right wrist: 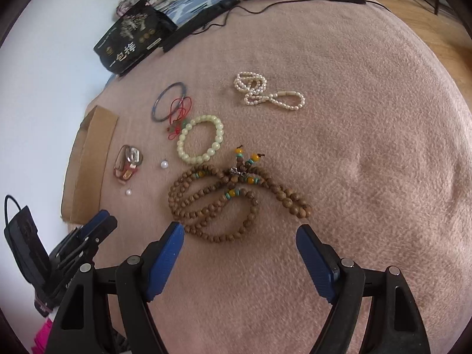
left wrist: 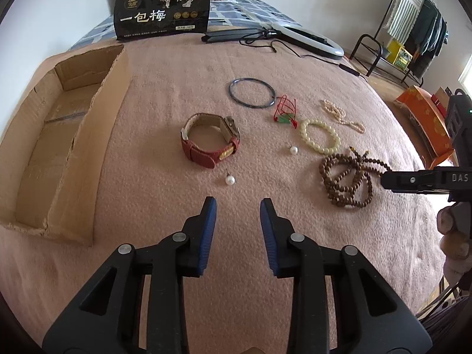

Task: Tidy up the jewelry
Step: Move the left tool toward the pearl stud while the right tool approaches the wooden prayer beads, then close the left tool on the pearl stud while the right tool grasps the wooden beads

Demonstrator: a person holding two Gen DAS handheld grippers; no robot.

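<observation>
Jewelry lies on a pink blanket (left wrist: pixel 165 94). A red-strap watch (left wrist: pixel 210 141) sits centre, with a pearl earring (left wrist: pixel 230 180) just ahead of my open, empty left gripper (left wrist: pixel 238 203). A second pearl (left wrist: pixel 293 149), a blue bangle (left wrist: pixel 251 92), a red-cord jade pendant (left wrist: pixel 285 112), a pale bead bracelet (left wrist: pixel 320 136), a pearl strand (left wrist: pixel 342 115) and wooden prayer beads (left wrist: pixel 348 180) lie to the right. My right gripper (right wrist: pixel 240 230) is open and empty, just short of the wooden beads (right wrist: pixel 227 200). The pale bracelet (right wrist: pixel 200 138) and pearl strand (right wrist: pixel 265 91) lie beyond them.
An open cardboard box (left wrist: pixel 59 135) lies at the left on the blanket. A black snack bag (left wrist: pixel 162 10), a folded black stand (left wrist: pixel 233 36) and a ring light (left wrist: pixel 309 39) with cable sit at the far edge. A clothes rack (left wrist: pixel 413 23) and an orange box (left wrist: pixel 424 115) stand off to the right.
</observation>
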